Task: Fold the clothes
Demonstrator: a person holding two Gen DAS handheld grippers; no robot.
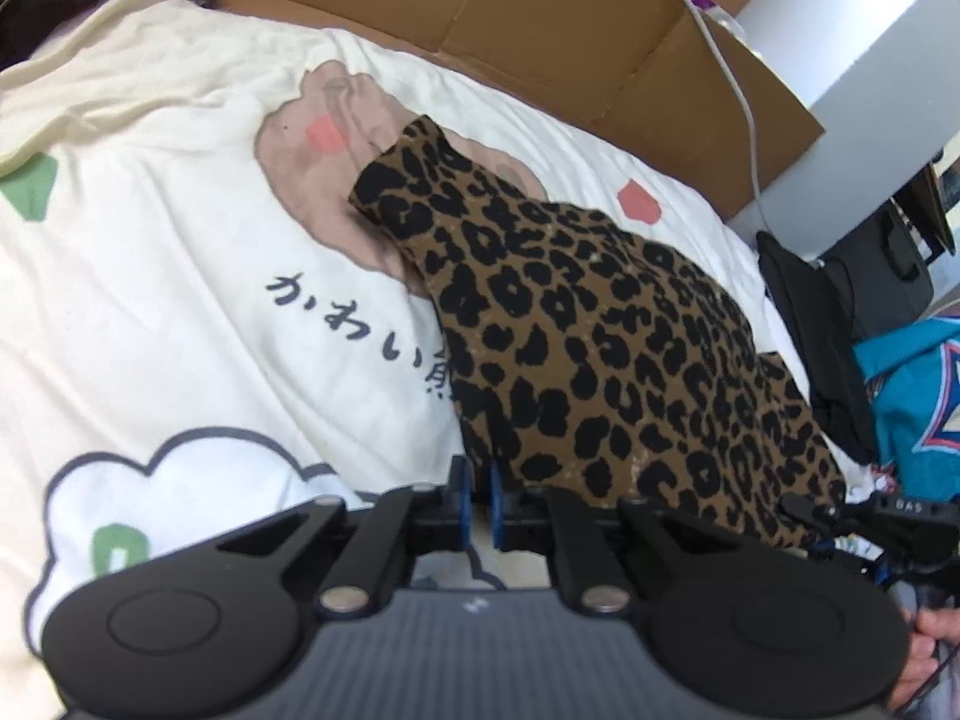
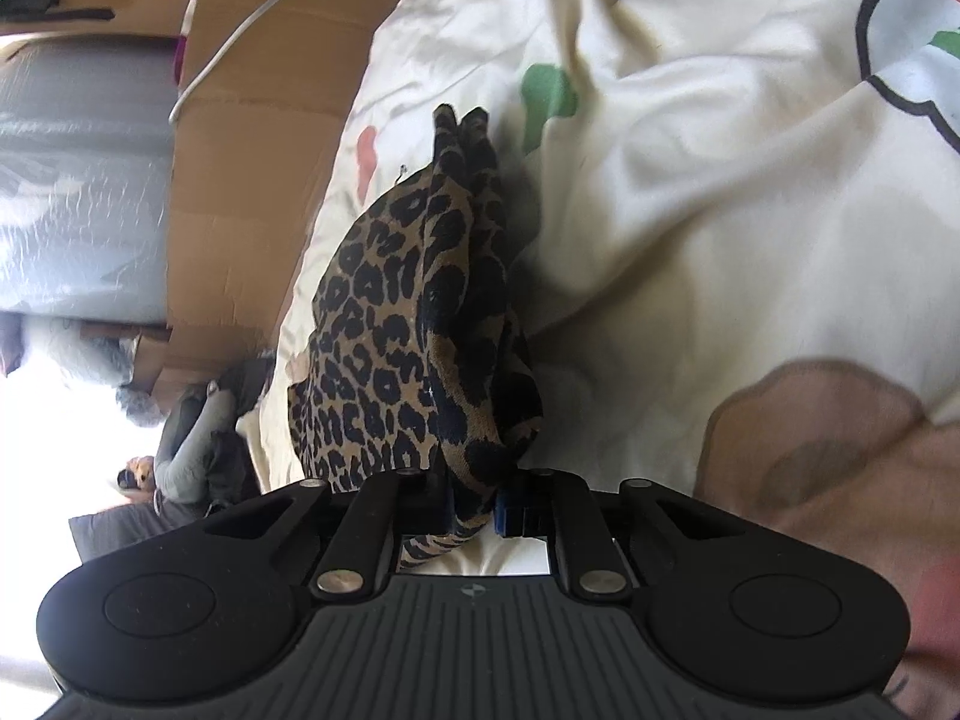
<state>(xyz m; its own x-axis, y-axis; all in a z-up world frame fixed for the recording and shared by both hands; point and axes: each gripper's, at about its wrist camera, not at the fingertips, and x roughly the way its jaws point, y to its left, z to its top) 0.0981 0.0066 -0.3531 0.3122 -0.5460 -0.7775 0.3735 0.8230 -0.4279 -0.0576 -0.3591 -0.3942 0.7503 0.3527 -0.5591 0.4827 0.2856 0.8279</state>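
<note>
A leopard-print garment [image 1: 600, 330] lies bunched on a cream bedcover [image 1: 150, 300] printed with cartoon shapes and writing. My left gripper [image 1: 479, 471] is at the garment's lower left corner, its blue pads [image 1: 461, 492] almost together, and the fabric edge meets their tips. In the right wrist view the same garment [image 2: 390, 312] rises as a folded ridge over the bedcover [image 2: 720, 210]. My right gripper [image 2: 474, 501] is shut on its near end, and a strip of fabric hangs down between the fingers.
Flattened brown cardboard [image 1: 540, 18] lines the bed's far side, with a white cable [image 1: 738, 90] running over it. A black bag [image 1: 822, 330] and a teal garment [image 1: 912, 396] lie at the right edge. Cardboard [image 2: 252, 120] also borders the bed in the right wrist view.
</note>
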